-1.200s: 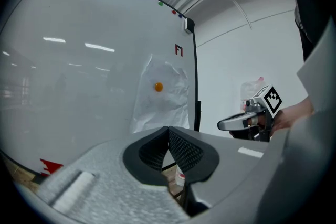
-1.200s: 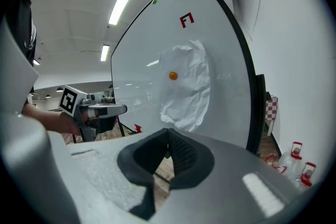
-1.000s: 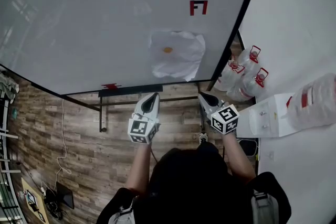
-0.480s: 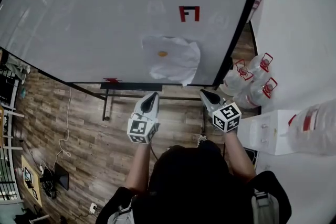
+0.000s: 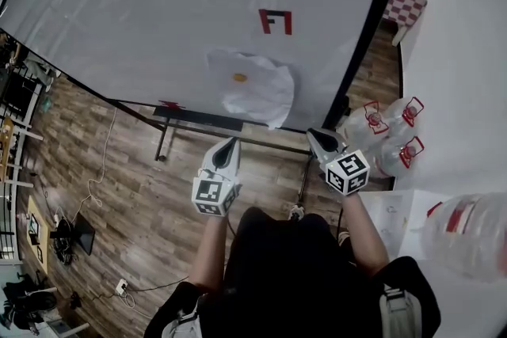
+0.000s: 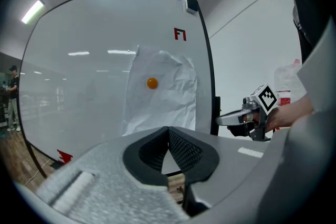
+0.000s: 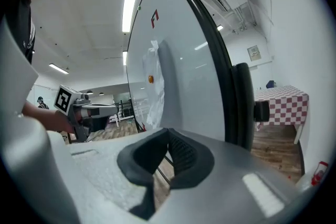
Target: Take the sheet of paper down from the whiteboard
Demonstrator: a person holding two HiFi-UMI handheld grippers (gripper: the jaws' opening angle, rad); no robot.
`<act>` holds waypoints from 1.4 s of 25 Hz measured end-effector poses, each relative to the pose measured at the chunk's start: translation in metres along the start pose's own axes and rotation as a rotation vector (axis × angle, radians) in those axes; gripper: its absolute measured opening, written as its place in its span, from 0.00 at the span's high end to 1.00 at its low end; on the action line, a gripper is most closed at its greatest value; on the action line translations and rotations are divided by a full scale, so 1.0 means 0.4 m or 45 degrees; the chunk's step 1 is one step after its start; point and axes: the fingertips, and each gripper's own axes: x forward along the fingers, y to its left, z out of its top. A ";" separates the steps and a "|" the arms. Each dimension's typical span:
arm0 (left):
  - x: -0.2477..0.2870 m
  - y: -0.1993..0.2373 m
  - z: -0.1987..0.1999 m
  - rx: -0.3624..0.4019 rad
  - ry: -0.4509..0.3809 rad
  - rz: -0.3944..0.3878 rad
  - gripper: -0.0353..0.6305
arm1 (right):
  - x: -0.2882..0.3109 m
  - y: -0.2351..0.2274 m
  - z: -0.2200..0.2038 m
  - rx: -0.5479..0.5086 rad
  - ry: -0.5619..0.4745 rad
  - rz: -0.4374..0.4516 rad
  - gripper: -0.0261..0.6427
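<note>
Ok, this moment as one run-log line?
phase: before grasp | paper: on whiteboard, pinned by orange magnet | left tongs: shut, empty, short of paper | right tongs: shut, empty, short of paper

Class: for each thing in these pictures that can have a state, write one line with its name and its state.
sheet of paper: crumpled, hanging on the whiteboard, not yet taken down.
orange magnet: on the sheet, pinning it.
left gripper: shut, empty, short of the sheet.
right gripper: shut, empty, short of the sheet.
water jugs: capped, on the floor.
</note>
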 end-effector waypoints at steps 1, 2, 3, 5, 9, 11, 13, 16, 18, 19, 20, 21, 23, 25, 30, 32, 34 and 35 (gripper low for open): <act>-0.001 -0.003 0.002 0.000 -0.001 0.013 0.93 | 0.001 -0.005 0.003 -0.002 -0.002 0.010 0.95; -0.002 -0.004 0.005 0.001 -0.003 0.025 0.93 | 0.003 -0.008 0.006 -0.003 -0.004 0.020 0.95; -0.004 -0.004 0.011 0.004 -0.007 0.037 0.93 | 0.005 -0.008 0.009 -0.002 -0.007 0.031 0.95; -0.002 0.002 0.030 0.012 -0.024 0.056 0.93 | 0.009 0.000 0.020 -0.006 -0.014 0.054 0.95; 0.036 0.022 0.081 0.031 -0.082 0.062 0.93 | 0.025 0.004 0.053 -0.038 -0.038 0.074 0.95; 0.061 0.032 0.100 0.037 -0.104 0.055 0.93 | 0.034 0.002 0.068 -0.045 -0.047 0.073 0.95; 0.087 0.044 0.119 0.042 -0.129 0.051 0.93 | 0.046 0.002 0.086 -0.052 -0.056 0.084 0.96; 0.121 0.054 0.133 0.040 -0.148 0.041 0.93 | 0.060 0.002 0.096 -0.064 -0.050 0.092 0.95; 0.142 0.059 0.137 0.036 -0.154 0.030 0.93 | 0.066 -0.002 0.096 -0.063 -0.044 0.090 0.95; 0.152 0.064 0.143 0.035 -0.160 0.026 0.93 | 0.070 -0.003 0.101 -0.064 -0.046 0.094 0.95; 0.160 0.070 0.149 0.034 -0.169 0.024 0.93 | 0.075 -0.003 0.108 -0.068 -0.050 0.104 0.96; 0.167 0.076 0.155 0.033 -0.178 0.024 0.93 | 0.080 0.000 0.114 -0.072 -0.055 0.120 0.95; 0.176 0.084 0.164 0.030 -0.198 0.023 0.93 | 0.086 0.009 0.128 -0.084 -0.080 0.158 0.95; 0.184 0.089 0.173 0.030 -0.219 0.019 0.93 | 0.089 0.016 0.147 -0.092 -0.121 0.182 0.95; 0.193 0.097 0.189 0.055 -0.262 0.044 0.93 | 0.100 0.028 0.181 -0.097 -0.179 0.234 0.95; 0.192 0.102 0.188 0.082 -0.273 0.066 0.93 | 0.106 0.030 0.185 -0.109 -0.181 0.245 0.92; 0.191 0.107 0.195 0.081 -0.279 0.083 0.93 | 0.112 0.030 0.186 -0.116 -0.178 0.248 0.91; 0.191 0.109 0.201 0.071 -0.277 0.090 0.93 | 0.116 0.030 0.186 -0.116 -0.176 0.250 0.91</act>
